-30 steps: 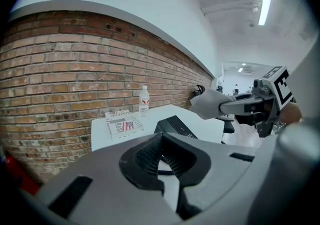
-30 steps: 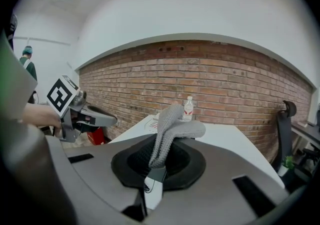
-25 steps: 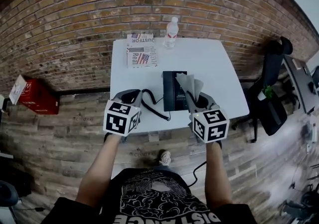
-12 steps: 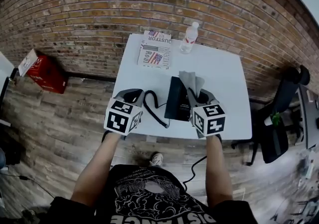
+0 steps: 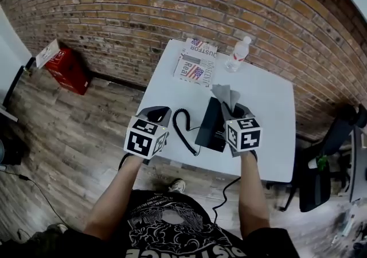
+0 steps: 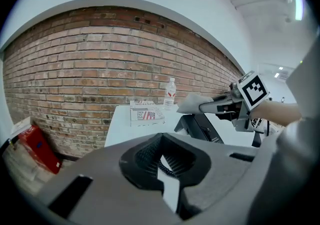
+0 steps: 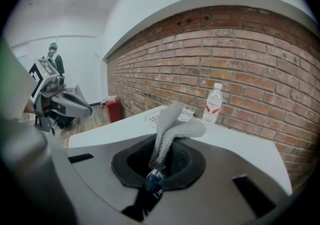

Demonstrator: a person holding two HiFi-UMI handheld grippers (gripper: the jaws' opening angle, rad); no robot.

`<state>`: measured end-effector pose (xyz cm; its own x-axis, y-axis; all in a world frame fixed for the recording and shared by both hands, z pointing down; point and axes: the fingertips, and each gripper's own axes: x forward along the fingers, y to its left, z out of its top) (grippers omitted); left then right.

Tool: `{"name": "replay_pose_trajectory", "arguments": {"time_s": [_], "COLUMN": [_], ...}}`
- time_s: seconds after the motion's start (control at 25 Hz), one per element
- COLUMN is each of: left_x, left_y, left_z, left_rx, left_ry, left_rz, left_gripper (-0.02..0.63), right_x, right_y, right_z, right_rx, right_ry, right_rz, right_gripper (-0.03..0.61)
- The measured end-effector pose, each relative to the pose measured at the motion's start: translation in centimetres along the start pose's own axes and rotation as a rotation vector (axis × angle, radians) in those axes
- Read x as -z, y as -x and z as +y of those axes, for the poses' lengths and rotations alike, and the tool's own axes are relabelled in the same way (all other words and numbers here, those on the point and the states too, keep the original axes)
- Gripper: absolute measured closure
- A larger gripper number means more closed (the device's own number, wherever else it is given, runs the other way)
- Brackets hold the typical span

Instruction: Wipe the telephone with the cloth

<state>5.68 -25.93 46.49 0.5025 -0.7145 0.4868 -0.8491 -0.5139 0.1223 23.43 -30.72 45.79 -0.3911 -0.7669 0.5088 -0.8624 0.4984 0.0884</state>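
The telephone [image 5: 211, 129] lies on the near half of the counter [image 5: 269, 113], and over the last second it has not moved on it. What has changed is the outlook: the head has swung left, so the counter has slid from dead ahead toward 1 o'clock. The cloth [image 5: 226, 96] still stands bunched over the telephone's 12 o'clock end, pinched between the right gripper's [image 5: 232, 112] fingers [image 7: 186, 163]; whether it touches the set I cannot tell. The coiled cord [image 5: 183, 128] trails at 9 o'clock. Beyond it the left gripper [image 5: 155, 114] hovers at the counter's edge, fingers [image 6: 144, 156] pressed together on nothing. A magazine [image 5: 196, 66] and a water bottle [image 5: 237, 55] sit at the back. Wiping seems about to start, not under way.
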Motion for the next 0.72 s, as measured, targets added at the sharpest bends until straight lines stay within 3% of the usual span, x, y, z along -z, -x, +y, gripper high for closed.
{"name": "replay_pose_trajectory", "arguments": {"time_s": [0.28,0.72], "left_x": [0.8,1.5], "left_y": [0.2,0.2], "left_z": [0.6,0.5], "left_rx": [-0.045,-0.023], "left_ry": [0.019,0.033], "left_rz": [0.012,0.026], "left_gripper": [0.607,0.607], "right_x": [1.3,2.9], "right_y": [-2.3,-3.2], "right_z": [1.0,2.2], "right_rx": [-0.054,-0.074], "right_ry": [0.013,-0.034], "right_rz": [0.041,0.070], "right_gripper": [0.566,0.568]}}
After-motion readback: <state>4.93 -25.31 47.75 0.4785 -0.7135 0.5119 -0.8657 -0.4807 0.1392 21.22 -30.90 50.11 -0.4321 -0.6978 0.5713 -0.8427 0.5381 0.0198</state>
